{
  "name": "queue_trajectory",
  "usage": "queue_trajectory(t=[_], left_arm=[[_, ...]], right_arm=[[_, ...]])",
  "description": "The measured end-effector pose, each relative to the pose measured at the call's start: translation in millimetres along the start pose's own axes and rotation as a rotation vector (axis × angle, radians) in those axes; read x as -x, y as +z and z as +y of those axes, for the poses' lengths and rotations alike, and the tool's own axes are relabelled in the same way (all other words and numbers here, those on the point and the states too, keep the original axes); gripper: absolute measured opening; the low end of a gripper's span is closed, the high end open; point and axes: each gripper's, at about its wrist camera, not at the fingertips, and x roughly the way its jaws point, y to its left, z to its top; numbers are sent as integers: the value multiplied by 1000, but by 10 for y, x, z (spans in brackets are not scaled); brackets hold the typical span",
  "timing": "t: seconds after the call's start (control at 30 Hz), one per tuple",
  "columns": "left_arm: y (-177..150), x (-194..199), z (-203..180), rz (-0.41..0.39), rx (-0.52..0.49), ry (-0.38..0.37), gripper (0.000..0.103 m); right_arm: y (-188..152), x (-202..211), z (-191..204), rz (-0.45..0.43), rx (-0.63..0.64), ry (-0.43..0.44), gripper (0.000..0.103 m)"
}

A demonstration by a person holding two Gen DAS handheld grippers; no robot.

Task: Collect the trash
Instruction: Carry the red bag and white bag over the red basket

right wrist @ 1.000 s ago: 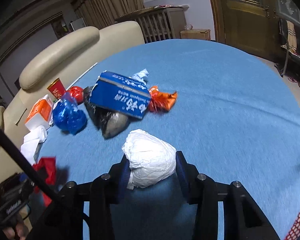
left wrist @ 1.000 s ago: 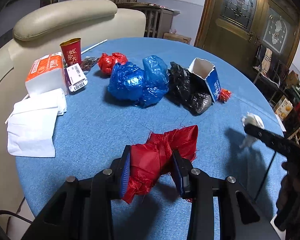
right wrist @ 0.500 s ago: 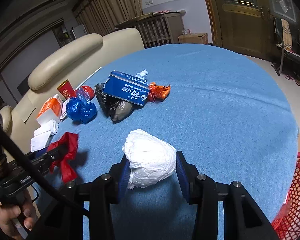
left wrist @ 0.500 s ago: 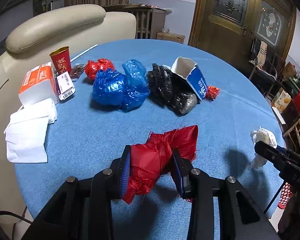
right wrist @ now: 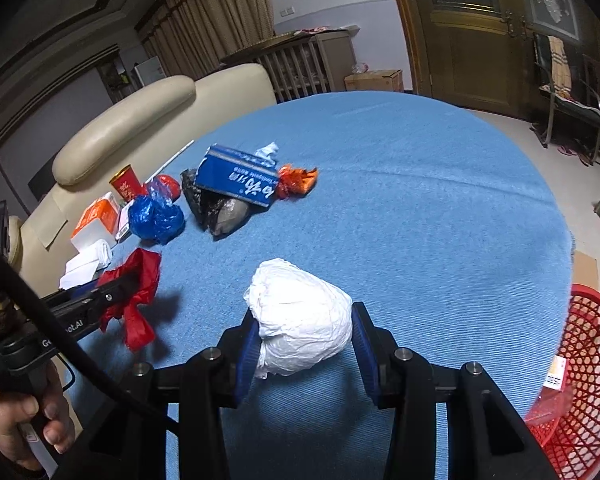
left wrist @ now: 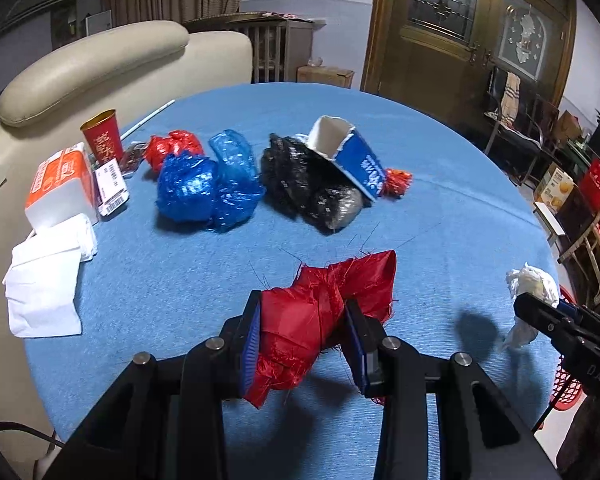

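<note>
My left gripper point(left wrist: 306, 340) is shut on a frayed red cloth scrap point(left wrist: 324, 308), held above the blue tablecloth point(left wrist: 180, 280). In the right wrist view the same red cloth scrap point(right wrist: 136, 284) hangs from that gripper at the left. My right gripper point(right wrist: 306, 346) is shut on a crumpled white paper wad point(right wrist: 300, 316), which also shows at the right edge of the left wrist view as a white paper wad point(left wrist: 530, 292). A red mesh basket point(right wrist: 584, 380) stands off the table's right edge, with some trash inside.
More trash lies at the far side: a blue plastic bag point(left wrist: 204, 188), a black bag point(left wrist: 312, 188), a torn blue carton point(left wrist: 352, 156), an orange wrapper point(right wrist: 296, 180), a small red bag point(left wrist: 172, 148). A red cup point(left wrist: 102, 140), tissue pack point(left wrist: 60, 184) and white napkins point(left wrist: 44, 280) sit at left.
Both grippers have drifted back and to the right with their loads; the trash pile looks farther away, and the red basket has come into the right wrist view.
</note>
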Motion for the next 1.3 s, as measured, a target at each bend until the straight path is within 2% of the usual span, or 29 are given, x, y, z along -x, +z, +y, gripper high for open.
queue_trajectory(t=[0.83,1.07,1.3], left_arm=[[29,18,-660,-4,-127,-76,39],[26,47,-827,-9,-158,-110,39],[47,91,-1159,-18,-212,-166,39]], right_arm=[[-161,522,-796,-76,-168,-126,46],[-295,837,-1300,-115,-265,-230,46],[-472,1066,-1818,-121,-362,-336,46]])
